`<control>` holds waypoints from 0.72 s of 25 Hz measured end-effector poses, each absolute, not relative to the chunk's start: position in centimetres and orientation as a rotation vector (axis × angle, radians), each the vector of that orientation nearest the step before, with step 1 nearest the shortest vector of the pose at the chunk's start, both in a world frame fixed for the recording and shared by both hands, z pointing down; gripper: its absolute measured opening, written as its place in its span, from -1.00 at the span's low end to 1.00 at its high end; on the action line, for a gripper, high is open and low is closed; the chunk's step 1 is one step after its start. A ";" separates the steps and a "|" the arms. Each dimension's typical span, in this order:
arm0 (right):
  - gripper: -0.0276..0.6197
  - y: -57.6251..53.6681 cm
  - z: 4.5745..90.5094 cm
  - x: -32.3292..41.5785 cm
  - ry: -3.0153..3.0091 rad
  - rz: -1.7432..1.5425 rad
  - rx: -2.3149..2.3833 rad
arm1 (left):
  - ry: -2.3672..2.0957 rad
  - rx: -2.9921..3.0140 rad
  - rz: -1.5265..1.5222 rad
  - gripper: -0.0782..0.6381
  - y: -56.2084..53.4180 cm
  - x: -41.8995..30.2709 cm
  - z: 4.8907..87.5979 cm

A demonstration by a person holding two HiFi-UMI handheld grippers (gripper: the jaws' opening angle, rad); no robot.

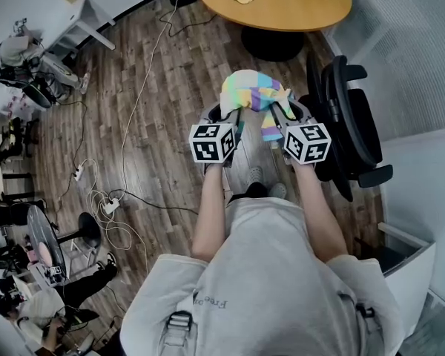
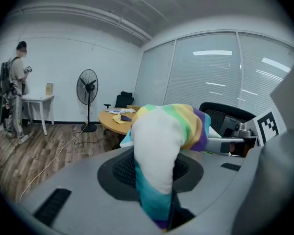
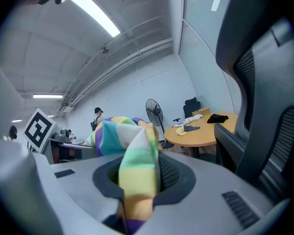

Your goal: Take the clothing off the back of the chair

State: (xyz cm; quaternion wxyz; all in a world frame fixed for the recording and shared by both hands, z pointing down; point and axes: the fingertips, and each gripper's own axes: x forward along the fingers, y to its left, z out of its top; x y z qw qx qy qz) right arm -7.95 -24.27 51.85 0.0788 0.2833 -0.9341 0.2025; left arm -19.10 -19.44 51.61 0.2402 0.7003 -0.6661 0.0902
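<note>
A striped pastel garment [image 1: 254,95] hangs bunched between my two grippers, in front of me above the wooden floor. My left gripper [image 1: 230,119] is shut on the garment's left part; in the left gripper view the cloth [image 2: 159,155] fills the space between the jaws. On the right part of the garment my right gripper [image 1: 278,117] is shut too, and the striped fabric [image 3: 134,180] is pinched between its jaws. The black office chair [image 1: 348,128] stands just right of my right gripper, apart from the garment.
A round wooden table [image 1: 278,6] with a few cloth items stands ahead. White cables [image 1: 104,199] trail over the floor at left, near a standing fan [image 1: 48,247]. People are at the far left. A white cabinet [image 1: 411,262] sits at the right.
</note>
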 end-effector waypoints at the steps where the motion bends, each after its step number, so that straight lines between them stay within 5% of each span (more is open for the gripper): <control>1: -0.59 -24.2 51.9 -7.9 -2.795 0.605 0.855 | -1.822 1.919 0.245 -0.43 -19.5 -19.1 51.6; 18: -0.58 -23.8 52.5 -7.5 -2.782 0.614 0.868 | -1.805 1.947 0.241 -0.43 -19.0 -18.7 52.1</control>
